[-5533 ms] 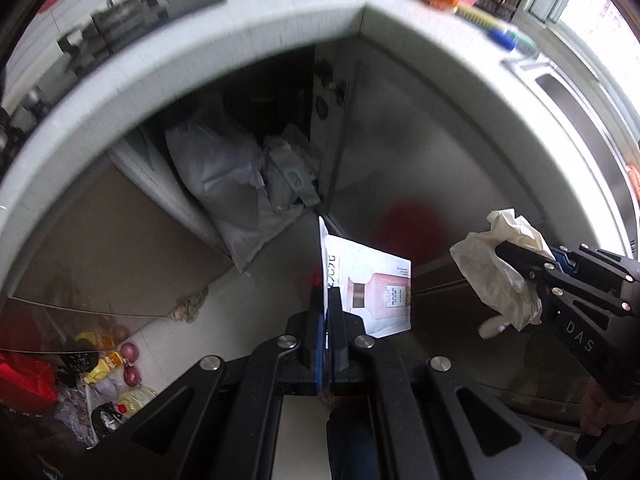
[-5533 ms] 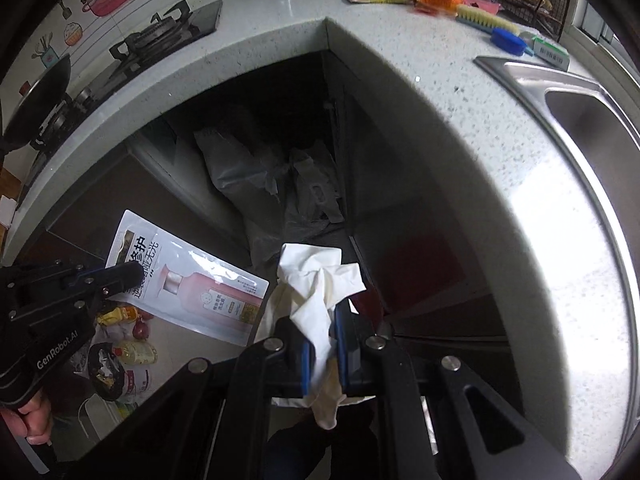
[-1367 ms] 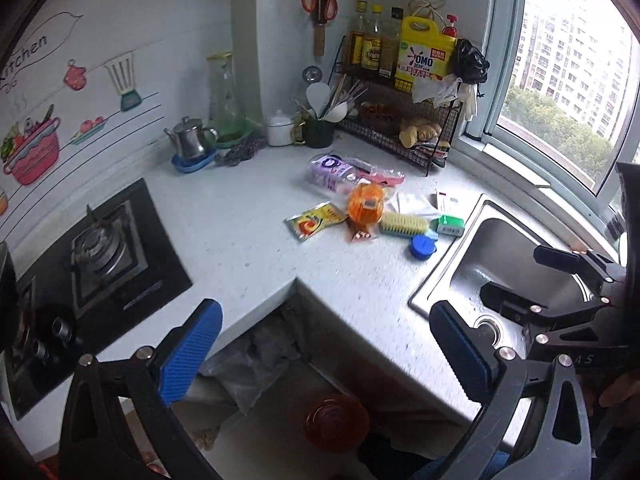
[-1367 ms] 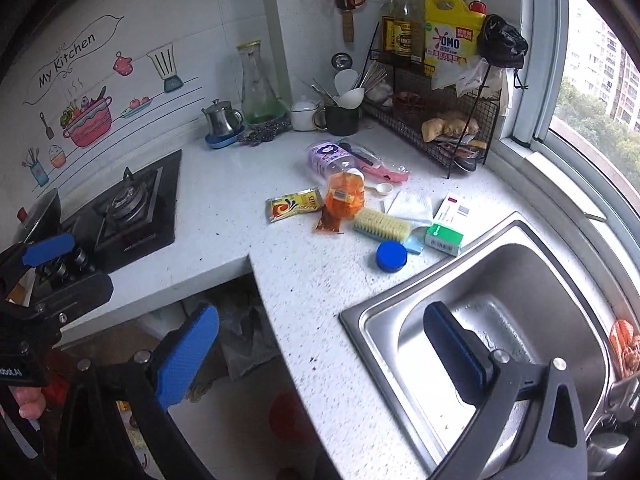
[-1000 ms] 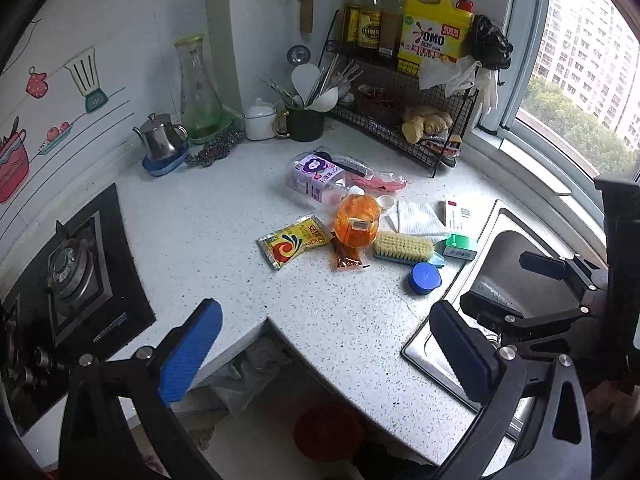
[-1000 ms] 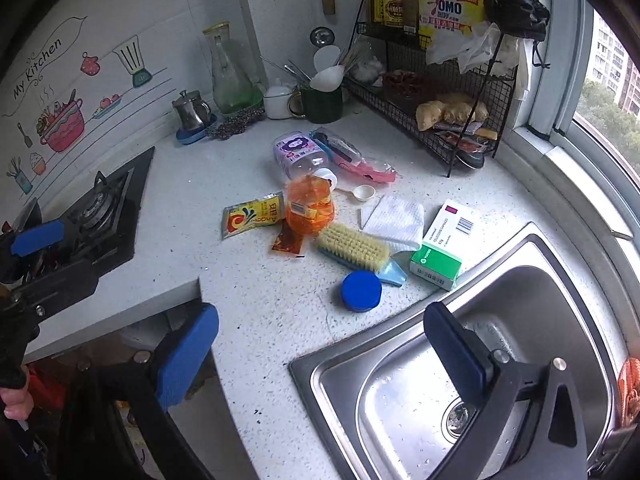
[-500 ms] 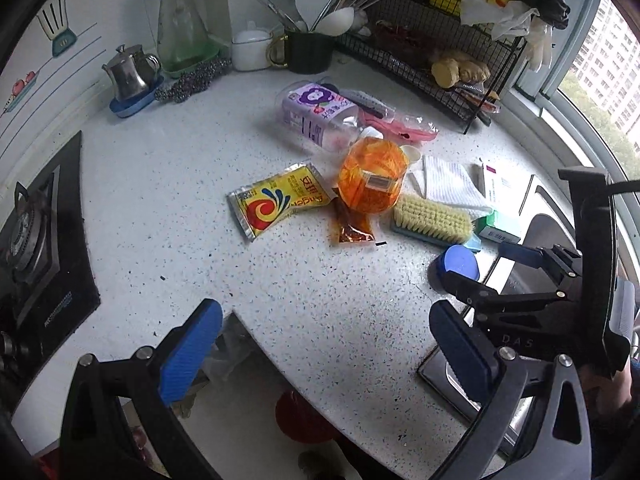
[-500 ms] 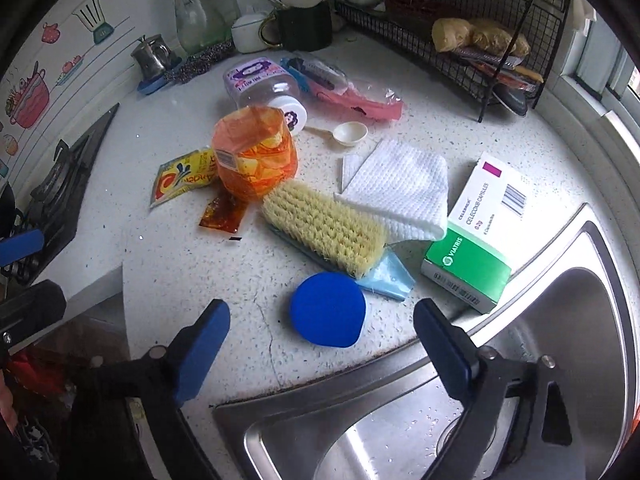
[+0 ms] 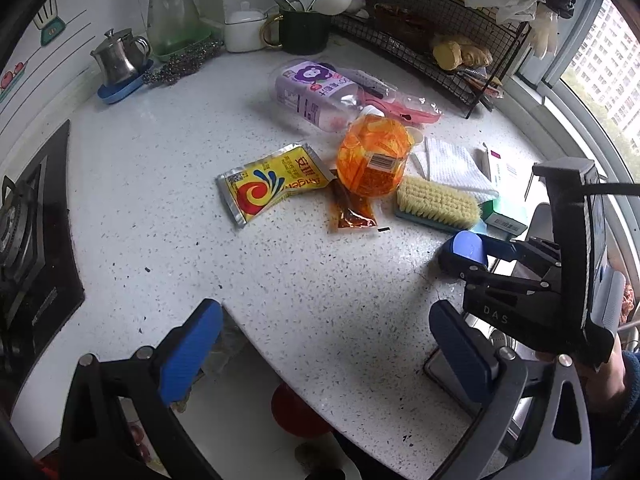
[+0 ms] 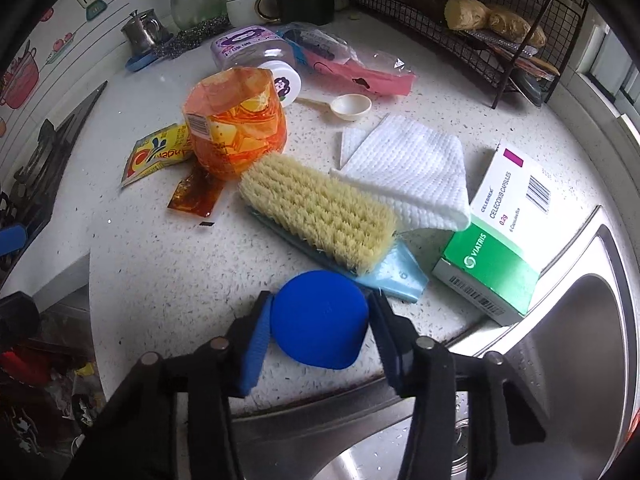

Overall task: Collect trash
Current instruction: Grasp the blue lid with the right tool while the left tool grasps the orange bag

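A round blue lid [image 10: 319, 318] lies on the white speckled counter [image 10: 160, 264] near the sink edge. My right gripper [image 10: 318, 320] has its blue-padded jaws on either side of the lid, closed in to its rim; it also shows in the left wrist view [image 9: 466, 254]. My left gripper [image 9: 324, 356] is wide open and empty above the counter's front edge. Beyond lie a yellow sachet [image 9: 270, 182], an orange wrapper [image 9: 372, 156], a brown sauce packet [image 9: 352, 212], a pink wrapper [image 10: 352, 72] and a purple bottle [image 9: 312, 94].
A scrub brush [image 10: 320, 212], a folded white cloth [image 10: 412, 168] and a green-white medicine box [image 10: 500, 240] lie by the steel sink [image 10: 560, 360]. A wire rack [image 10: 460, 20], a mug of utensils [image 9: 304, 28] and a small kettle [image 9: 120, 56] stand at the back. A gas hob [image 9: 28, 216] is left.
Both grippers came up from below the counter, open and without the sachet and tissue. My right gripper has moved down to the blue lid and its jaws have narrowed around it.
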{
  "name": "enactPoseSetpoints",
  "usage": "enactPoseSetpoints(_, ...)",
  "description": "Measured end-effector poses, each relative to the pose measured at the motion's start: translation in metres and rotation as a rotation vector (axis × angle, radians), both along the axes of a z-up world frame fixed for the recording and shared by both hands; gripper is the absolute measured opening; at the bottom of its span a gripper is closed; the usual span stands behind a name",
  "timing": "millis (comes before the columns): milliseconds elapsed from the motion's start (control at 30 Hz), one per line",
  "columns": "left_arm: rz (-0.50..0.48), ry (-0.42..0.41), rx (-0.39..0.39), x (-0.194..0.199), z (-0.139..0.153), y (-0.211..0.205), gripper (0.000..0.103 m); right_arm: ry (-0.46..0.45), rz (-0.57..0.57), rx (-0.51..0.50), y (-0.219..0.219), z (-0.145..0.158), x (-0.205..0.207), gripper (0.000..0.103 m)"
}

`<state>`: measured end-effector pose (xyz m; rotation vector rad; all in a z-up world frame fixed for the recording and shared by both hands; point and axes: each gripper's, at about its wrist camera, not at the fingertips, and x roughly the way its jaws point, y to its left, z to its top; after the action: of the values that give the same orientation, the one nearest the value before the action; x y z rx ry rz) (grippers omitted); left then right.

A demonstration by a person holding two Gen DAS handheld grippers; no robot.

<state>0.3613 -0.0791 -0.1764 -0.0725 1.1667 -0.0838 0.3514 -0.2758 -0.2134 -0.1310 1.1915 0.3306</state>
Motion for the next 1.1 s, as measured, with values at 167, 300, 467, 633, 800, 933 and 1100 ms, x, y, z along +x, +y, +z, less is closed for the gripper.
enactPoseSetpoints(167,-0.023,-0.012,-0.009,0.003,0.007,-0.004,0.103,0.000,0.007,0.007,-0.005,0.004,-0.006,0.043)
enactPoseSetpoints(300,-0.043,-0.024,-0.020,0.013,0.014,-0.007,0.103,-0.015,0.000,0.020,-0.004,0.021,-0.008,0.043)
enactPoseSetpoints(467,-0.069,-0.038,-0.015,0.036,0.019,-0.014,0.103,-0.071,-0.012,0.041,-0.012,0.047,-0.001,0.043)
enactPoseSetpoints(633,-0.103,-0.050,0.009,0.065,0.019,-0.026,0.103,-0.114,-0.013,0.029,-0.019,0.056,0.017,0.043)
enactPoseSetpoints(800,-0.126,-0.035,0.036,0.091,0.008,-0.037,0.103,-0.114,-0.038,0.023,-0.023,0.048,0.038,0.043)
enactPoseSetpoints(933,-0.133,-0.021,0.045,0.109,-0.004,-0.042,0.102,-0.110,-0.060,0.010,-0.029,0.039,0.055,0.043)
enactPoseSetpoints(1100,-0.147,-0.007,0.068,0.129,-0.023,-0.049,0.100,-0.106,-0.075,0.024,-0.039,0.030,0.074,0.043)
